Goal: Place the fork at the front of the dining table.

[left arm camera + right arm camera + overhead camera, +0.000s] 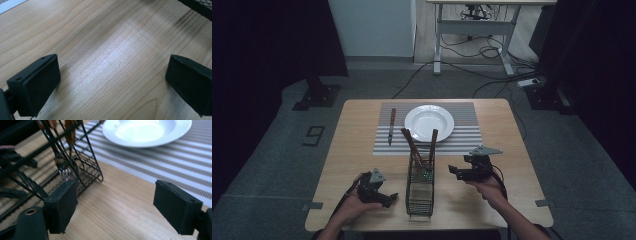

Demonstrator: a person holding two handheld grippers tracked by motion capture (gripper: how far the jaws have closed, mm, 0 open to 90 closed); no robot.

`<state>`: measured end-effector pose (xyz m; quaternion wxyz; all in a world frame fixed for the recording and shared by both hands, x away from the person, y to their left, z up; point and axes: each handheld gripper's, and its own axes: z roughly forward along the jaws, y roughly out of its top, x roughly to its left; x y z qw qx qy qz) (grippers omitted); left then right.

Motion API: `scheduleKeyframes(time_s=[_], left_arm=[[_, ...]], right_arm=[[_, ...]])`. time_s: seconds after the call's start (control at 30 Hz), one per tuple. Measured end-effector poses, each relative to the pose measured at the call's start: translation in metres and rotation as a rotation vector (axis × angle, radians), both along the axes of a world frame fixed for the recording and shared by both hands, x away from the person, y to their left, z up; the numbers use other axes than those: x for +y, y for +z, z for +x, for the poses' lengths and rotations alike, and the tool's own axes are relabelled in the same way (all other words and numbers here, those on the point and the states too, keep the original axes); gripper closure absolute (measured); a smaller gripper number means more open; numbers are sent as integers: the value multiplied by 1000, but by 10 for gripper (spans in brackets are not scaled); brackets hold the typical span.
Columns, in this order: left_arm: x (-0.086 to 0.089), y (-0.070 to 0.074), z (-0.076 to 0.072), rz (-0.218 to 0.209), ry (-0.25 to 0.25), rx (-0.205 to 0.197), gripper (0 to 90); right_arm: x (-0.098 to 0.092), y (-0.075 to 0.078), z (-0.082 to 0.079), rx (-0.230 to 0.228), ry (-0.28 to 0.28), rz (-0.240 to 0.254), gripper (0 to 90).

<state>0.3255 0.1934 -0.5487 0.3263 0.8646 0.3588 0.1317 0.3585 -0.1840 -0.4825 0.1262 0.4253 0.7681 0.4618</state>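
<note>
- My left tongs [388,196], at seven o'clock on the table [357,150]: jaws spread wide with nothing between them; in the left gripper view they hang just over bare wood, and the caddy's edge [197,6] shows at two o'clock.
- Knife [391,126], at eleven o'clock: it lies flat on the left strip of the mat [467,137], just beside the plate; thin, stiff and light by the look of it.
- Caddy [420,189], at six o'clock, between my two tongs: a black wire basket, open-meshed and probably light, so I judge that it may tip or slide if a handle is pulled sideways.
- Two brown-handled utensils [413,145], my work's things: they stand tilted in the caddy's far end, handles up and crossing. One is a fork [65,171], tines down against the wire in the right gripper view. I judge them rigid, light and smooth; the best hold is across the handle, near its top, then a pull along its own slant.
- Plate [429,123], at twelve o'clock on the mat: white and glossy; breakable, I would guess.
- My right tongs [454,172], at five o'clock: jaws wide apart and empty, aimed at the caddy.
</note>
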Motion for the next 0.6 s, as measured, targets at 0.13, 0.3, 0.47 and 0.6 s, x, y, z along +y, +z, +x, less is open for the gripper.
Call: scheduleKeyframes(time_s=[0.13, 0.3, 0.47, 0.6], left_arm=[[0, 0, -1, 0, -1, -1, 0], [0, 0, -1, 0, 1, -1, 0], [0, 0, -1, 0, 1, -1, 0], [0, 0, -1, 1, 0, -1, 0]], right_arm=[[-3, 17, 2, -40, -10, 10, 207], [-6, 33, 3, -73, -19, 33, 211], [0, 43, 7, -83, -4, 48, 214], [8, 47, 11, -87, 16, 43, 217]])
